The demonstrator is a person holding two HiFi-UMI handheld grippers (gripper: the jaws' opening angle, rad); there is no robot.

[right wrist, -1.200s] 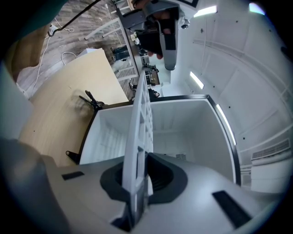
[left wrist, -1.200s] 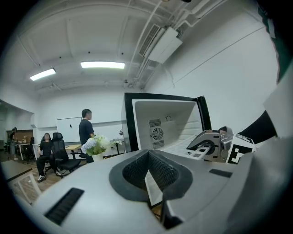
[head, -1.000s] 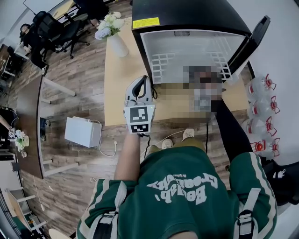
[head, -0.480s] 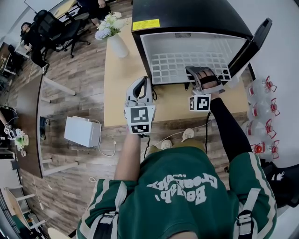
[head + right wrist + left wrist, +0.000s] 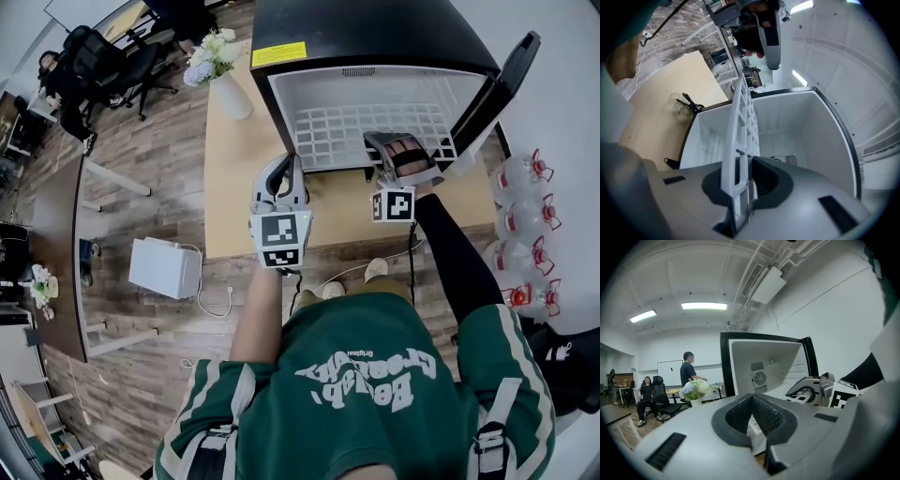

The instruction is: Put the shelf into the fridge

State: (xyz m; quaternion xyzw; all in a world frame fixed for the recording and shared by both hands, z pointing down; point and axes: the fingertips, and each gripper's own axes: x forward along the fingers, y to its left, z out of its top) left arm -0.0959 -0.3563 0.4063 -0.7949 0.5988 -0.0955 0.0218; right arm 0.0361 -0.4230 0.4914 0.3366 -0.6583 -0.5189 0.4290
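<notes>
A vase (image 5: 232, 97) of pale flowers (image 5: 212, 54) stands upright near the far left corner of the light wood desk (image 5: 234, 197), and a black clip (image 5: 690, 102) lies on the desktop. On the plank floor (image 5: 159, 169), a white box (image 5: 166, 266) sits just off the desk's near left corner with a white cable (image 5: 220, 302) beside it. Clear bottles with red caps (image 5: 521, 246) are grouped beyond the desk's right edge. Further left are a dark table (image 5: 58, 253) and black office chairs (image 5: 112, 58) with one seated person (image 5: 54, 73); another person (image 5: 687, 370) stands near a whiteboard (image 5: 669, 369).
</notes>
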